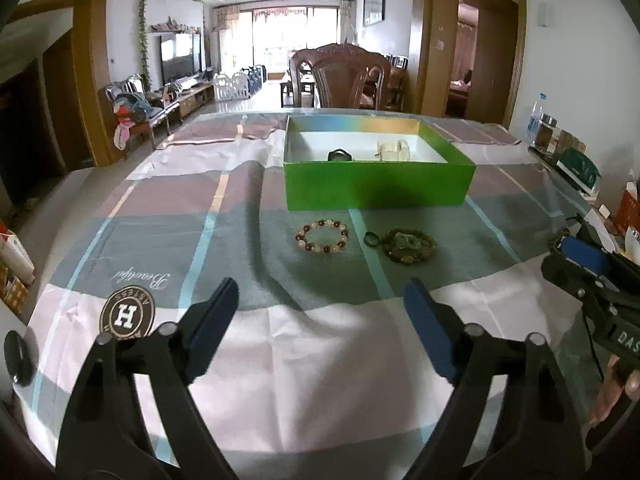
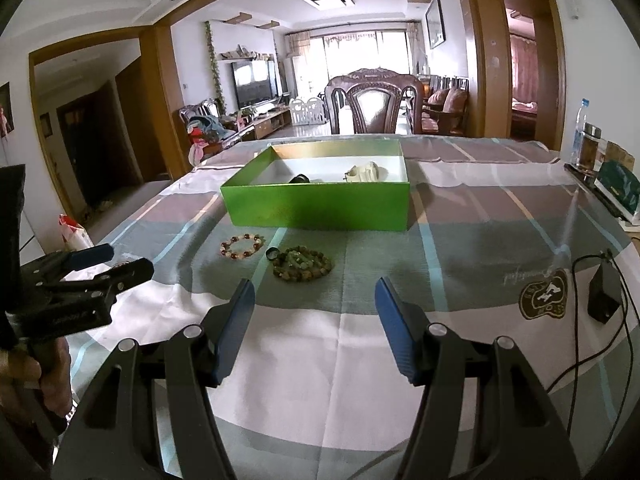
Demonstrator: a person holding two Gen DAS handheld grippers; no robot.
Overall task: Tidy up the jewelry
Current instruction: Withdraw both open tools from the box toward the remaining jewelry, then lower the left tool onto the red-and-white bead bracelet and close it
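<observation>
Red-and-white bead bracelet (image 1: 322, 237) lies on the checked tablecloth (image 1: 280, 360), just in front of the green box (image 1: 376, 184). Small dark ring (image 1: 371, 239) and green-brown bead bracelet (image 1: 408, 245) lie beside it, also before the box. Inside the box: a dark item (image 1: 340, 155) and a white item (image 1: 394, 150). Left gripper (image 1: 320, 320) hovers nearer than the box, jaws wide, empty. Right gripper (image 2: 316, 316) likewise, jaws parted, nothing between them.

Black left gripper (image 1: 320, 300) and right gripper (image 2: 316, 296), each with 2 blue-padded fingers (image 1: 428, 328), silver pivot pins; white lettering at 3 o'clock.
</observation>
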